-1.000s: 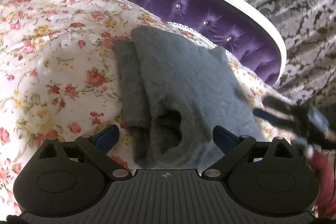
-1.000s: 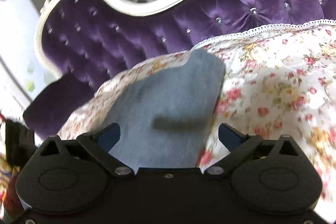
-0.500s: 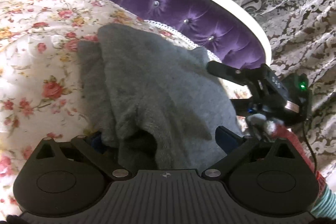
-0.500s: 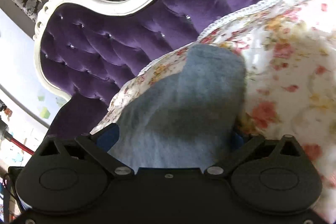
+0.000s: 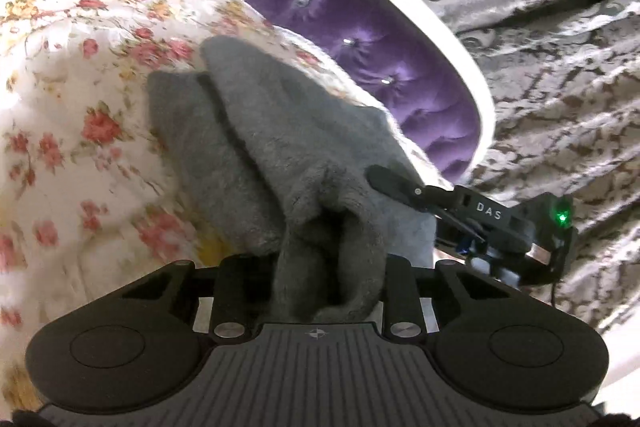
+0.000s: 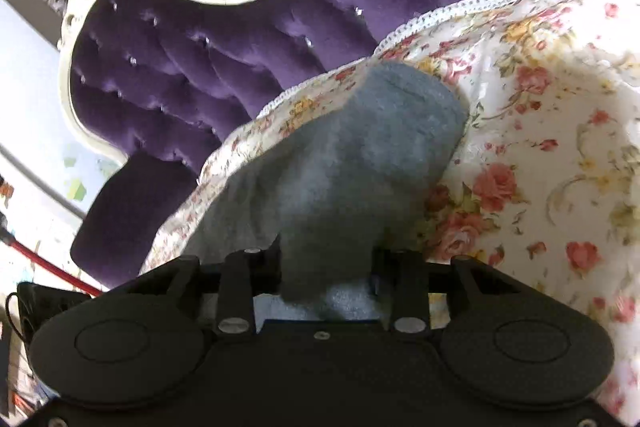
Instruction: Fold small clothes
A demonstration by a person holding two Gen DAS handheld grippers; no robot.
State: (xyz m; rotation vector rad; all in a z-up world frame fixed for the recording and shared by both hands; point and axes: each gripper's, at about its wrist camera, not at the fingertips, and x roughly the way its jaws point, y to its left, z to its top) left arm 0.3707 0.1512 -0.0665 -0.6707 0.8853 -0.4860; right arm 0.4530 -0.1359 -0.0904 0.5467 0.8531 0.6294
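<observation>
A small grey fleece garment lies partly folded on a floral bedspread. My left gripper is shut on its near bunched edge, with cloth pinched between the jaws. In the left wrist view the right gripper reaches in from the right at the garment's right side. In the right wrist view the garment stretches away from me, and my right gripper is shut on its near edge. The fingertips of both grippers are hidden by cloth.
A purple tufted headboard with a white frame borders the bed behind the garment; it also shows in the right wrist view. Grey damask curtains hang beyond. The bedspread extends to the right.
Both grippers moved in onto the garment's near edge and closed on it. The cloth is now bunched between each pair of jaws, which were open a second ago.
</observation>
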